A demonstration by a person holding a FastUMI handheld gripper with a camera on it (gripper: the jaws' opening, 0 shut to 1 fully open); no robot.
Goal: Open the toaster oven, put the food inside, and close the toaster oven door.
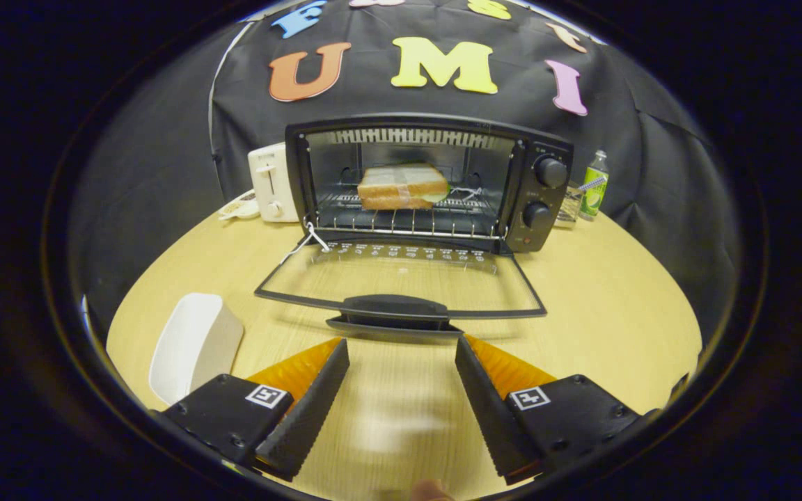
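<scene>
The jaws [401, 348] are spread wide and hold nothing, poised over the counter [603, 306] just short of the door handle [394, 306]. The oven [429, 181] stands beyond them with its glass door [401, 278] folded down flat. The sandwich [403, 186] sits inside on the rack [401, 219], seemingly wrapped. A white tray [195, 344] lies left of the left finger. A white toaster [270, 182] stands by the oven's left side, a green bottle [594, 185] to its right.

Dim booth, overhead glare on the table [603, 306], strong fisheye bending at edges, mostly sharp.
</scene>
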